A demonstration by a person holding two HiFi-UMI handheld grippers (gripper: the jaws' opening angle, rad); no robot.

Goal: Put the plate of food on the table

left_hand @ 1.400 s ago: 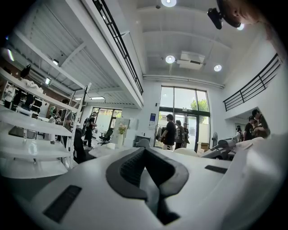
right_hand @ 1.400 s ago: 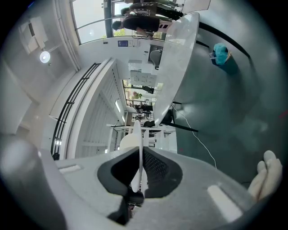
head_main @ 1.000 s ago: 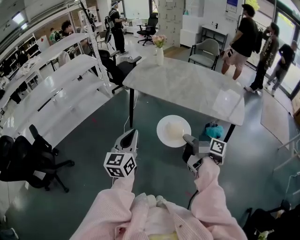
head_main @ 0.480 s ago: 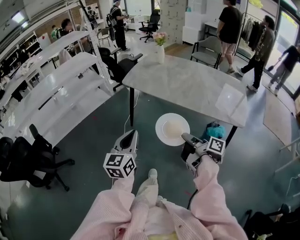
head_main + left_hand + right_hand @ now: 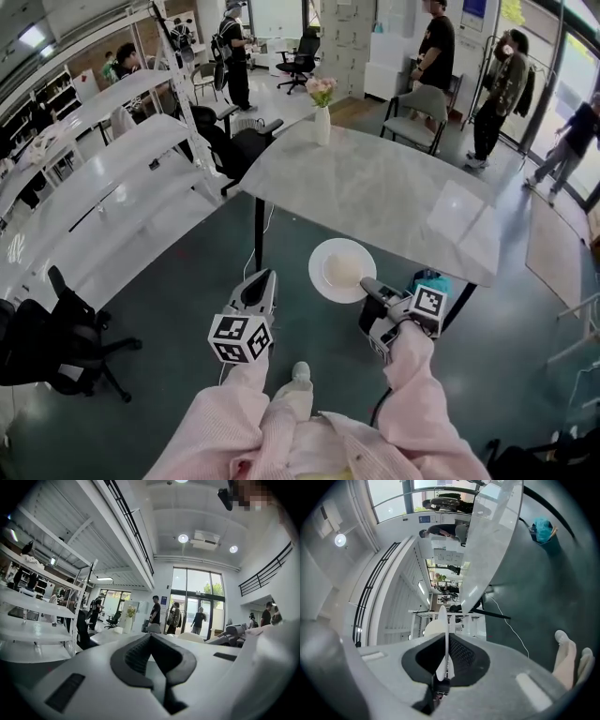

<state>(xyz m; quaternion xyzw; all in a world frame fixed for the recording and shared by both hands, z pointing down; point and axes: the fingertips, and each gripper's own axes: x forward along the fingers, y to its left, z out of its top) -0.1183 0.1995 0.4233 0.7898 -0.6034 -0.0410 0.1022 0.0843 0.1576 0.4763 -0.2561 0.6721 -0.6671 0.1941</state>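
"The plate point(image 5: 342, 270) had come nearer the table point(image 5: 375, 187) than a second before."

"Yes. The right gripper point(image 5: 367, 286) was clamped on its rim and the left gripper point(image 5: 258, 281) was closed on nothing. The plate hung just short of the near edge. It wanted keeping level and lifting clear of that edge, I thought. The people point(image 5: 434, 47) beyond had shifted too."

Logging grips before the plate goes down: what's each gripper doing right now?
Left gripper: closed, empty.
Right gripper: closed on the plate rim.
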